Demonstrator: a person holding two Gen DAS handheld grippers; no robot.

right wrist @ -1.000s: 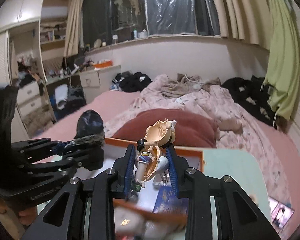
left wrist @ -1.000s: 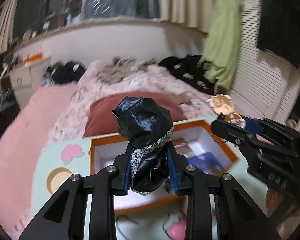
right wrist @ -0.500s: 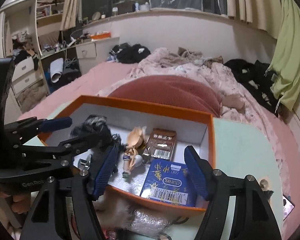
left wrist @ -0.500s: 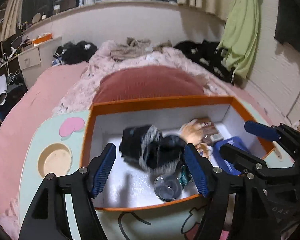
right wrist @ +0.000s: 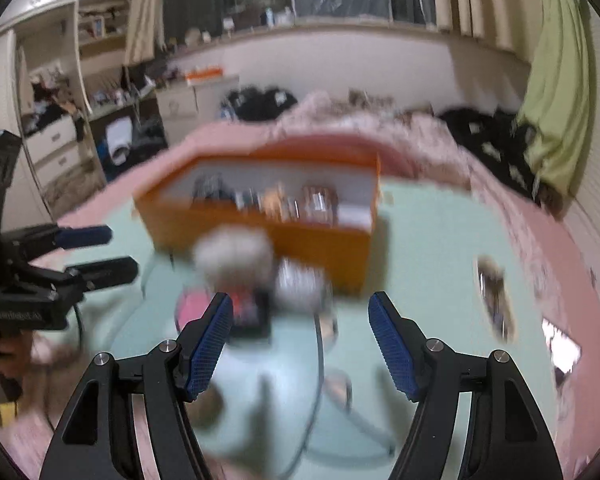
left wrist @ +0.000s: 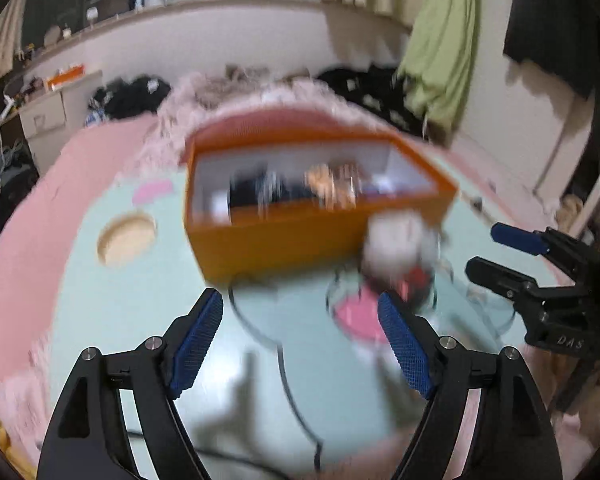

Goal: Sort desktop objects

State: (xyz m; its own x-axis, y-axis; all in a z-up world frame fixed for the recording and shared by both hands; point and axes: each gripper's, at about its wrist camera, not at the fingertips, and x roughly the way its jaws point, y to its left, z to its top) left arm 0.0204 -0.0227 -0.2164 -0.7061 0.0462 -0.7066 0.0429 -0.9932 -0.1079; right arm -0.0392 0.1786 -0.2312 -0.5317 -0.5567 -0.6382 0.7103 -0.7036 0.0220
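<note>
Left wrist view shows the orange cardboard box (left wrist: 300, 236) on the mint-green bench (left wrist: 140, 300) already holding some things, blurry white stuff (left wrist: 400, 240) waiting outside, left hand-held gripper (left wrist: 300, 340) opening empty, right hand-held gripper (right wrist: 300, 340) wide and empty.

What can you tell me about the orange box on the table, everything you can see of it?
The orange box is an open-topped rectangular box, cardboard by the look of it, orange outside and white inside. It stands upright on the pale green table, toward its far side. Inside lie several small items, blurred: something dark, something tan, something blue. A whitish bundle lies right against its near wall at one corner; whether they touch is unclear. Neither gripper touches the box.
</note>
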